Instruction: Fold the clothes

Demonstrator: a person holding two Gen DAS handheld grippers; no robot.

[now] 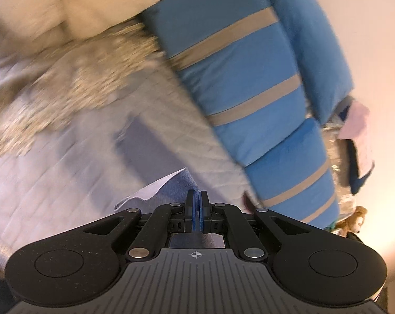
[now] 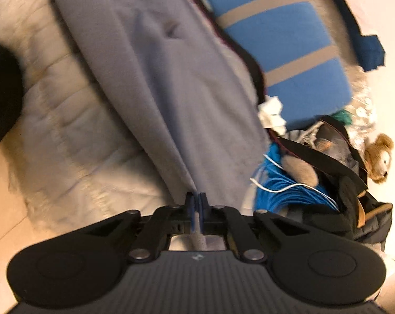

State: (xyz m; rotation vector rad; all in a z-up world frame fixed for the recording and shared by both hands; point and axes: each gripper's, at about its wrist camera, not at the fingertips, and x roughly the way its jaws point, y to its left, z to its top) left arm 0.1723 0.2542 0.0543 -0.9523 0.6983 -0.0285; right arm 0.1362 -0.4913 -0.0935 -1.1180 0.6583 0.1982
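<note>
A grey-lavender garment [image 2: 171, 78] hangs stretched in the right wrist view, running from the top of the frame down to my right gripper [image 2: 196, 198], which is shut on its edge. In the left wrist view my left gripper [image 1: 197, 196] is shut on another corner of the same garment [image 1: 168, 185]; a small fold of it sticks up left of the fingers. More grey cloth [image 1: 145, 141] lies on the quilted cream bed cover [image 1: 53, 172]. Both views are motion-blurred.
A blue headboard cushion with tan stripes [image 1: 244, 78] stands right of the bed, also in the right wrist view [image 2: 289, 52]. Beside it lie a coil of blue cable [image 2: 283, 185], a black bag [image 2: 341, 183] and a teddy bear [image 2: 379, 157]. A shaggy beige throw [image 1: 74, 78] covers the bed's far side.
</note>
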